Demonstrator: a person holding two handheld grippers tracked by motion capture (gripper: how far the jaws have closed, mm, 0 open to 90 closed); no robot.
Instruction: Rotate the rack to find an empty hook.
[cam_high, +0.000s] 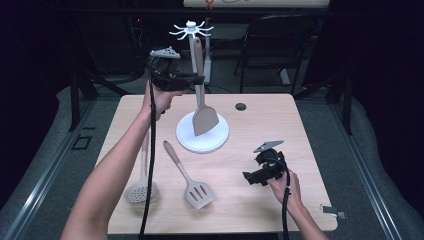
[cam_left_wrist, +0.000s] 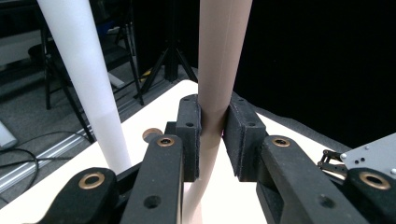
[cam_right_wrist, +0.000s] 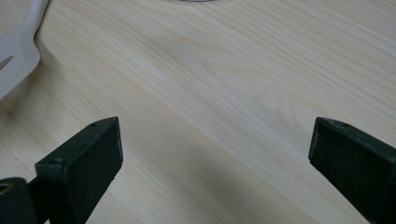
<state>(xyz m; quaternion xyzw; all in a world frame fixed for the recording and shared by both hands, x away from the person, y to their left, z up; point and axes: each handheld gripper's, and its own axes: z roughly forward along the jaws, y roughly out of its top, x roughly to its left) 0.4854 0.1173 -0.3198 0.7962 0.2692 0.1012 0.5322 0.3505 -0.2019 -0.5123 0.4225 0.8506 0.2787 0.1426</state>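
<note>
A beige solid turner (cam_high: 204, 114) hangs upright beside the white stand's pole (cam_high: 193, 57), its blade above the stand's round base (cam_high: 186, 138). My left gripper (cam_high: 198, 79) is raised and shut on the turner's handle (cam_left_wrist: 215, 70); the pads squeeze it from both sides, and the white pole (cam_left_wrist: 88, 79) rises just to its left. The stand's top carries white hooks (cam_high: 191, 30). My right gripper (cam_high: 248, 176) hovers low over the wooden table (cam_high: 250, 130) at the front right; its jaws stand wide apart over bare wood, and a grey spatula's blade (cam_right_wrist: 14, 51) sits at the left edge.
A grey slotted turner (cam_high: 192, 182) and a grey skimmer spoon (cam_high: 141, 187) lie on the table's front left. A small dark hole (cam_high: 241, 106) marks the tabletop behind the stand. A black chair (cam_high: 277, 45) stands beyond the far edge.
</note>
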